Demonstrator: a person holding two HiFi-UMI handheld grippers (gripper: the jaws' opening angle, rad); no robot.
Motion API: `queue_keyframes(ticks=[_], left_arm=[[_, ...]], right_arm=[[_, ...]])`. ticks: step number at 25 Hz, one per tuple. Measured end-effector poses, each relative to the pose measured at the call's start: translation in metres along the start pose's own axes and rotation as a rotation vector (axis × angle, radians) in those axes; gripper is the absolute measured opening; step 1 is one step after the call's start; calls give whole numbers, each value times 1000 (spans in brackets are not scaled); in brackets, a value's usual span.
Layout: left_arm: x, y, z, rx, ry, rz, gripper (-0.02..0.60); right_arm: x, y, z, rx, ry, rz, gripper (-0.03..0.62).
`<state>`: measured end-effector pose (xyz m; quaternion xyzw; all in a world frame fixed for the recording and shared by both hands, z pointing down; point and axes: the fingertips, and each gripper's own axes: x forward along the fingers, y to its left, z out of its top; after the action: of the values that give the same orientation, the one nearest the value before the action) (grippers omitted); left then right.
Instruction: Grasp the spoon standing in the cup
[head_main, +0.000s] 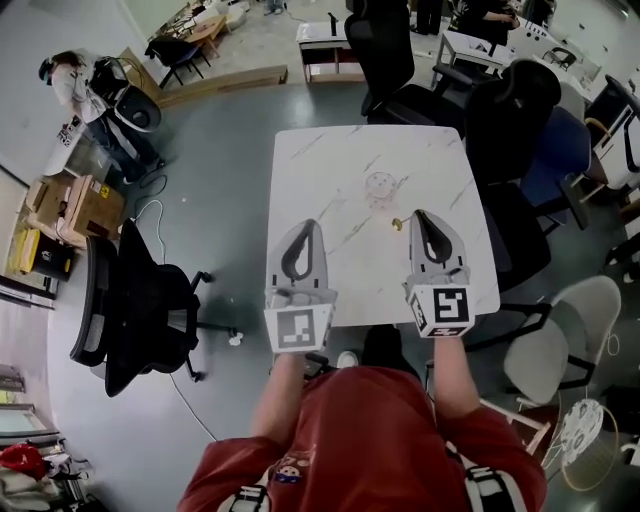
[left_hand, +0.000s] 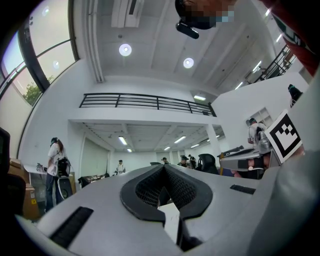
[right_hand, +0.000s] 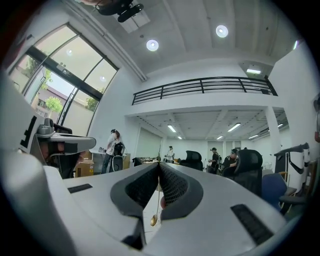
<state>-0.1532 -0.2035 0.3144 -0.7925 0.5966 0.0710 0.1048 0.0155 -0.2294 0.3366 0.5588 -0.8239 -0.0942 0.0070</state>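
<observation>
Fingers (right_hand: 175, 187) of the right gripper (head_main: 417, 215) are pressed together on the thin handle of the spoon (right_hand: 154, 219). Its gold bowl hangs below them. In the head view the bowl shows just left of that gripper's tip, above the white table (head_main: 330, 170). The clear cup (head_main: 380, 187) stands on the table just beyond the spoon, apart from it. The left gripper (head_main: 307, 226) is over the table's near left part, its fingers (left_hand: 187, 187) closed tip to tip with nothing between them. Black chairs (head_main: 140, 300) stand around the table.
</observation>
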Motion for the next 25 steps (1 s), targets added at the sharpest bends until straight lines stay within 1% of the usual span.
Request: queue_keyframes(ticks=[4, 9, 14, 21, 25], left_arm=[[-7, -2, -1, -8, 0, 1, 9], [-16, -4, -4, 18, 0, 1, 9], [-17, -13, -3, 40, -20, -5, 9], [-12, -18, 2, 31, -42, -19, 9], [-11, -18, 3, 36, -41, -25, 9]], right_arm=[[-12, 0, 6, -33, -21, -20, 17], [-21, 0, 14, -57, -60, -49, 17], [-30, -3, 24, -47, -126, -71, 17], [-33, -9, 23, -68, -108, -85, 17], [-33, -7, 28, -70, -121, -78, 17]])
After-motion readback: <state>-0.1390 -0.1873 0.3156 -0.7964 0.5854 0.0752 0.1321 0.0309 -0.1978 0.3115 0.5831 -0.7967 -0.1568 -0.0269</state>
